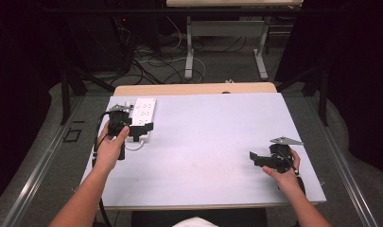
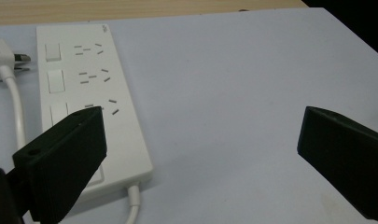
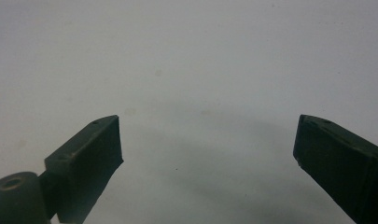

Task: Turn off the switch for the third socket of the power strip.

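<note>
My left tongs [image 2: 200, 154] stand with both black jaws spread wide and nothing between them, held low over the pale grey table top [image 2: 233, 70]; one jaw hangs over the near end of the flat white plastic power strip [image 2: 84, 93], which lies at the far left of the table with its cord [image 2: 133, 205] running out of the near end. A white plug [image 2: 9, 58] lies just beside the strip's far end. My right tongs [image 3: 207, 154] are likewise wide open and empty, over bare table at the near right, well apart from the strip [image 1: 143, 112].
</note>
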A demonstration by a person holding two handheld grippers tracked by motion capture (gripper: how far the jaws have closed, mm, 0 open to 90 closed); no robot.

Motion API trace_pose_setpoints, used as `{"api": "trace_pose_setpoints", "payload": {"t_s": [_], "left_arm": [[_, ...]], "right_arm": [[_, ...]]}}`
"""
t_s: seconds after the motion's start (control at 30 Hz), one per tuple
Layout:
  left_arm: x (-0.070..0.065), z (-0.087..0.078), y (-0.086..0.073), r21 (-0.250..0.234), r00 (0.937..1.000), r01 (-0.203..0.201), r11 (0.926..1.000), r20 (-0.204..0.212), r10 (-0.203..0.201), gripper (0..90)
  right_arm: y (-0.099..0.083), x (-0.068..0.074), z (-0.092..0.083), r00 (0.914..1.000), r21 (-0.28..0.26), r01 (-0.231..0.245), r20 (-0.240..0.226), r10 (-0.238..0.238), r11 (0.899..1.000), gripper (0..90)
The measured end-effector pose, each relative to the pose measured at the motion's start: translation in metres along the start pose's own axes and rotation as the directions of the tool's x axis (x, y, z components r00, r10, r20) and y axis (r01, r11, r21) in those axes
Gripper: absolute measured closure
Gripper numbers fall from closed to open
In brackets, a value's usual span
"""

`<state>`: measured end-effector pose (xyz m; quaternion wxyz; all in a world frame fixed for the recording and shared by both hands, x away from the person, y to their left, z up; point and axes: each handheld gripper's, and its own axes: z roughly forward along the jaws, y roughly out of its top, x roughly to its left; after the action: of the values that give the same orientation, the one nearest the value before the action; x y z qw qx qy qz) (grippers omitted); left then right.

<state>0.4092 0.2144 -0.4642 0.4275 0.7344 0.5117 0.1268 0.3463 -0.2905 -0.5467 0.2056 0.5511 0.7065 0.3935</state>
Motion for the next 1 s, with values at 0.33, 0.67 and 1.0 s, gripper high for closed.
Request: {"api": "trace_pose_setpoints", "payload": {"t_s": [0.33,0.67,1.0], "left_arm": [[-0.005,-0.004,-0.031,-0.018,0.9999,-0.014,0.9997,-0.007,0.013,1.8],[-0.003,-0.002,-0.056,-0.020,1.0000,0.003,0.9998,-0.003,-0.003,1.9],[0.000,0.001,-0.077,-0.030,0.9998,0.020,0.9993,0.000,-0.020,2.4]], "right_arm": [[0.000,0.000,0.000,1.0000,0.000,0.004,0.002,-0.004,1.000,7.3],[0.000,0.000,0.000,1.0000,0.000,0.003,0.003,-0.003,1.000,7.3],[0.000,0.001,0.000,1.0000,0.000,0.000,0.002,0.000,1.000,7.3]]}}
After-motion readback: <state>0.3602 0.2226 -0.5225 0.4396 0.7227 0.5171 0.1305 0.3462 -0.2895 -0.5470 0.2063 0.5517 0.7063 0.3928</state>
